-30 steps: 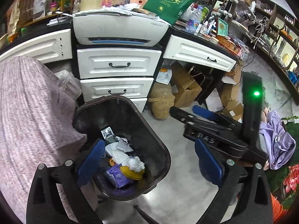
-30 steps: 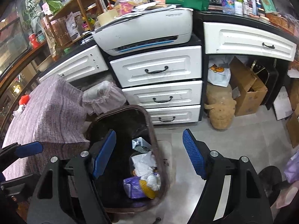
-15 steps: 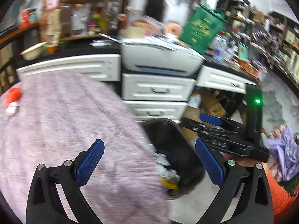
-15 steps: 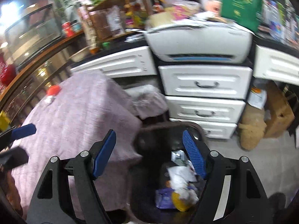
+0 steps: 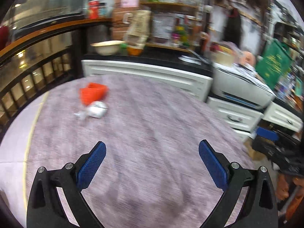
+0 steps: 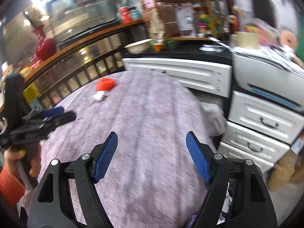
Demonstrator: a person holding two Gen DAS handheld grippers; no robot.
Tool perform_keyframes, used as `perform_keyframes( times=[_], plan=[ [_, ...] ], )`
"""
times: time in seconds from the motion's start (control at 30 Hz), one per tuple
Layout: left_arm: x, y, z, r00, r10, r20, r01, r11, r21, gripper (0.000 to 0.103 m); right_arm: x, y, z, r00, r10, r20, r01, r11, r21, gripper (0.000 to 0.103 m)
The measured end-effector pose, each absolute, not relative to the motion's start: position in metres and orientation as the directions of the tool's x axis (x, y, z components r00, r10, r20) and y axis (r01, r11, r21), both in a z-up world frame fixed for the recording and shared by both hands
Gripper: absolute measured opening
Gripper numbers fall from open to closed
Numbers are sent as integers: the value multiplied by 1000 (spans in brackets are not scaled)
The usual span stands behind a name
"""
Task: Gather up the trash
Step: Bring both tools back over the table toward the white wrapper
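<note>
The left gripper (image 5: 152,157) hangs over a table draped in a mauve cloth (image 5: 152,125), its blue fingers (image 5: 91,166) spread wide with nothing between them. Well ahead of the left finger lie the trash pieces: an orange scrap (image 5: 93,95) and, touching its near side, a crumpled white piece (image 5: 94,110). The right gripper (image 6: 152,152) also stands wide apart and empty above the cloth; the same trash sits far ahead, beyond its left finger. White drawers (image 6: 264,121) stand off to the right of the right finger, beyond the table edge.
</note>
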State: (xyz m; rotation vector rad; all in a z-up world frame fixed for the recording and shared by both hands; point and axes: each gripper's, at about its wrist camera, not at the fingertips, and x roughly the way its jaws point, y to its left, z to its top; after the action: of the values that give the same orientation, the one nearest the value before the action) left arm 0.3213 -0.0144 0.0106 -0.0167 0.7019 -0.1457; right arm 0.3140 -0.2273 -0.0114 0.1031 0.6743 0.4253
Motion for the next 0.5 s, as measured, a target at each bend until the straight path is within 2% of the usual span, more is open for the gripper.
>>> perform_keyframes(
  times=[0.2,0.5],
  plan=[
    [370,49,10,752,-45,-658,3,998,-64,97,345,-176,-4,647,465,-604,-436,876,207,74],
    [432,75,-17,704,19,-710,-13,1000,14,96,413,-127,-7,595,478,-646,-477,857,195,74]
  ],
)
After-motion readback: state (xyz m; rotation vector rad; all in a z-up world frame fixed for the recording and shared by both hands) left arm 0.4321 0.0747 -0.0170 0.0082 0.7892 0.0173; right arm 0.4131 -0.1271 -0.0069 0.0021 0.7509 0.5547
